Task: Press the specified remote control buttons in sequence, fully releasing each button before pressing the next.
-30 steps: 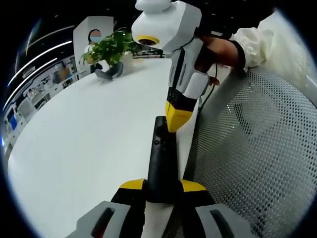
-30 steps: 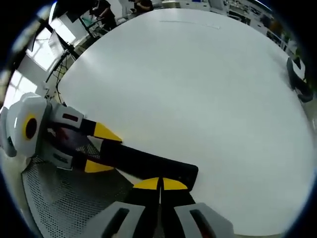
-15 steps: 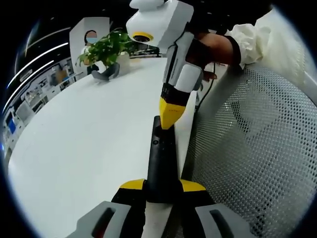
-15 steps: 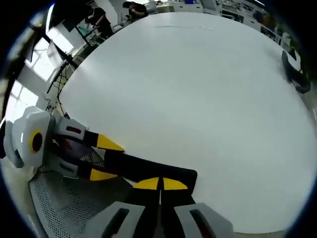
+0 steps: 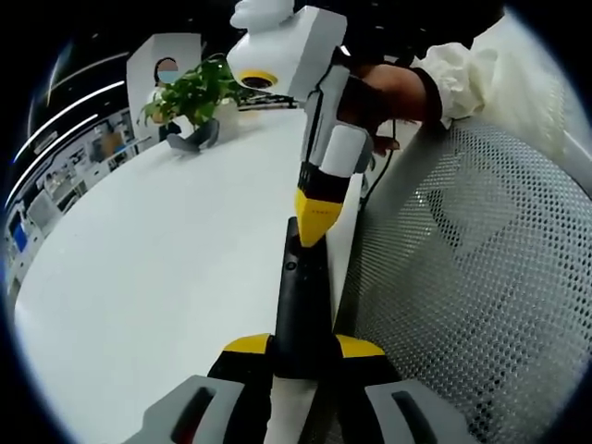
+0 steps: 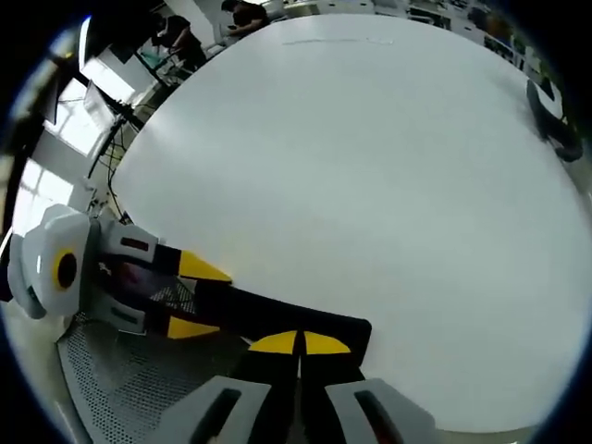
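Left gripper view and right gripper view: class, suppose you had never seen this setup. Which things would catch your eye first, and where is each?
First, the black remote control, clamped at its near end in the left claw, at the edge of the white table. Next, the right claw, shut, its yellow tip on the remote's far end. Then a potted plant at the table's far side, and the perforated white chair beside the table.

An office: white table point(image 6: 370, 166), potted plant point(image 5: 190, 92), mesh chair point(image 5: 472, 277).
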Tool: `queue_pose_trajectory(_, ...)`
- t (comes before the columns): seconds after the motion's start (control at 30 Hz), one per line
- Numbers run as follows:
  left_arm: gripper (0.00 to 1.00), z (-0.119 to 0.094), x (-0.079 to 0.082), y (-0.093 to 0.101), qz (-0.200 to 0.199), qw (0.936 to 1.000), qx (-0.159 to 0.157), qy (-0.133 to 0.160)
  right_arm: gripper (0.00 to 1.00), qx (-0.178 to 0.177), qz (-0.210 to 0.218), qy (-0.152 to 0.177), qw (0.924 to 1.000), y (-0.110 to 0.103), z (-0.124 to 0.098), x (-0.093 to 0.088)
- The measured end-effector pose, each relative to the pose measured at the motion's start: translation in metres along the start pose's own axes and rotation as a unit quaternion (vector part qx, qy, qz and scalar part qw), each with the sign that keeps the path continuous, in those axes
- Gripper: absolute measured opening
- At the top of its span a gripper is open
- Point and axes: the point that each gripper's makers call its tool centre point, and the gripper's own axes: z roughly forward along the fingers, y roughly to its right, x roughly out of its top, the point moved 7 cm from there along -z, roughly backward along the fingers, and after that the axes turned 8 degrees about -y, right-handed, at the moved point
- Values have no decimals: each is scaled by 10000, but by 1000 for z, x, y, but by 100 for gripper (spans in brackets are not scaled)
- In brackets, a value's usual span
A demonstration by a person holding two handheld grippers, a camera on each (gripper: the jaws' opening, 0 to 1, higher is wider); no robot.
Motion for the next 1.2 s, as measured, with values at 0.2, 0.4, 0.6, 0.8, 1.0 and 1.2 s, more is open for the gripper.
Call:
queue_pose_trajectory(0.2,25,0,0,0,34,10000,21,13,0,5,-9,25,10000,0,0,1)
queue_pose_trajectory(0.4,25,0,0,0,17,10000,18,23,0,39,29,31,10000,0,0,1)
queue_pose_trajectory(0.6,25,0,0,0,1,10000,18,27,0,45,35,32,10000,0,0,0)
queue_pose_trajectory(0.8,25,0,0,0,-5,10000,18,28,0,46,37,32,10000,0,0,0)
queue_pose_trajectory(1.0,25,0,0,0,-3,10000,19,25,0,68,61,50,9999,1,1,0)
queue_pose_trajectory(1.2,25,0,0,0,12,10000,25,22,0,120,114,66,9998,2,1,1)
